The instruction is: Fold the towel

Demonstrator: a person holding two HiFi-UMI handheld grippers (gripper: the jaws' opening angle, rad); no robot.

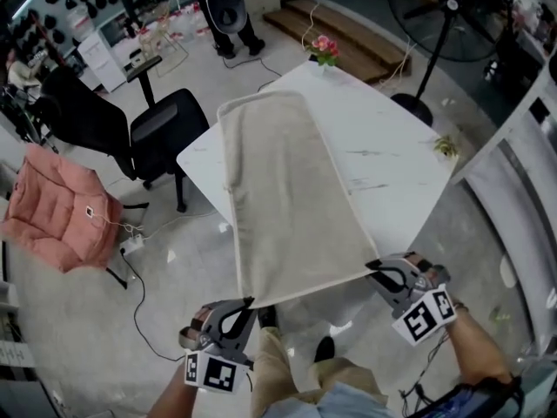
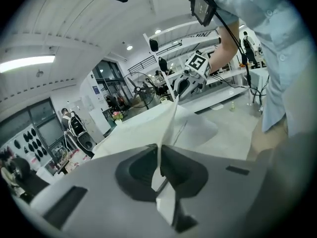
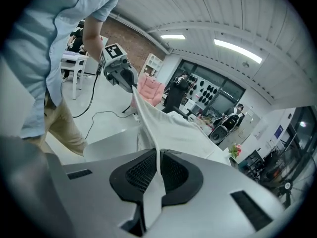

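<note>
A long beige towel (image 1: pixel 287 194) runs from the far end of the white table (image 1: pixel 383 159) toward me, its near end lifted off the table's front edge. My left gripper (image 1: pixel 246 304) is shut on the towel's near left corner (image 2: pixel 160 168). My right gripper (image 1: pixel 372 266) is shut on the near right corner (image 3: pixel 157 168). The near hem hangs stretched between the two grippers, above the floor. In the left gripper view the right gripper (image 2: pixel 179 90) shows across the cloth; in the right gripper view the left gripper (image 3: pixel 130 83) shows likewise.
A small pot of pink flowers (image 1: pixel 325 52) stands at the table's far corner. A black office chair (image 1: pixel 161 133) and a pink padded jacket (image 1: pixel 61 212) are to the left. A floor fan (image 1: pixel 448 16) stands at the back right. Cables lie on the floor.
</note>
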